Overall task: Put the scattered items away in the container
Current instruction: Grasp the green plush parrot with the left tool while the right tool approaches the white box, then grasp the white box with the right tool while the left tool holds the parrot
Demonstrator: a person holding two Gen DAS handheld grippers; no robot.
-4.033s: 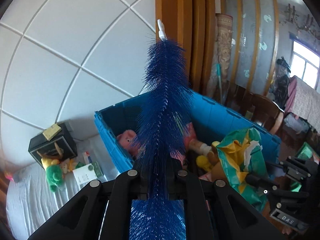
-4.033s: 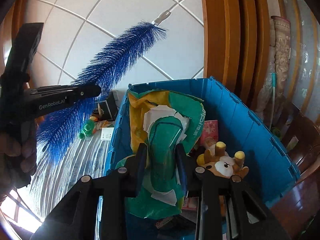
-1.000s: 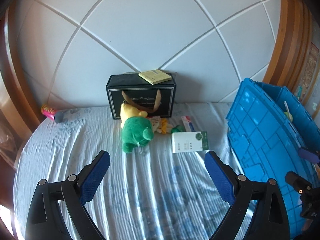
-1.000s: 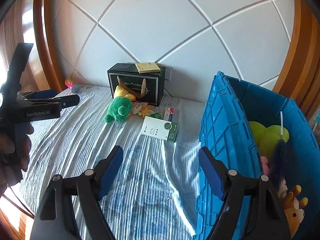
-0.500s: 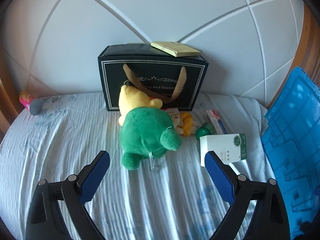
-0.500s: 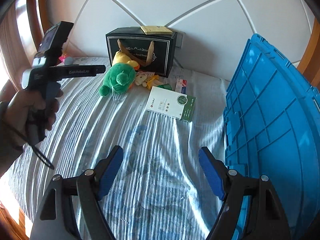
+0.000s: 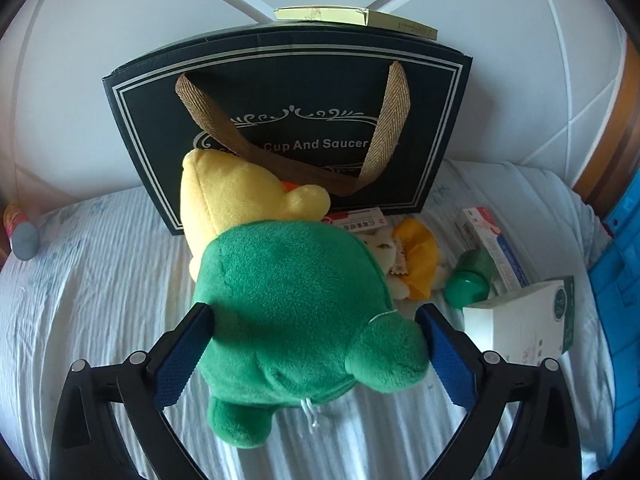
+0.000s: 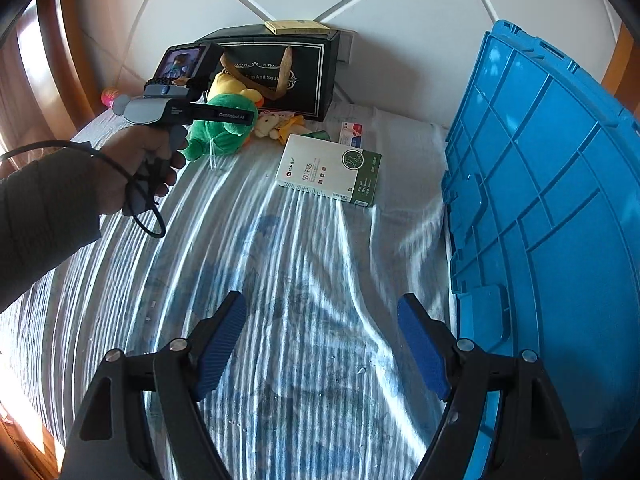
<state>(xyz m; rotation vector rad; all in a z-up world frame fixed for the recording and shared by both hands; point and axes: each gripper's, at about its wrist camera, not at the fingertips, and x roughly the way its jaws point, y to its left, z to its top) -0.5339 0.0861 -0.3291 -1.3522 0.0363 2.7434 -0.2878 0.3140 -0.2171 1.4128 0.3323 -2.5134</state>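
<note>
Left gripper [image 7: 314, 336]: jaws just opened wider, wide around the green plush toy [image 7: 296, 316] on the bed [image 7: 80, 300].
Right gripper [image 8: 322, 344]: wide, empty.
Blue container [image 8: 560, 200]: beside bed; contents hidden.
Black gift bag [image 7: 288, 92]: behind toy; inside unseen.

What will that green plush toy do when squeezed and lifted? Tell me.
The green plush toy looks soft, so it will probably compress between the left gripper pads. It is likely light. Its yellow head may flop when raised.

Fuzzy cloth plush toy [image 7: 296, 312]
</note>
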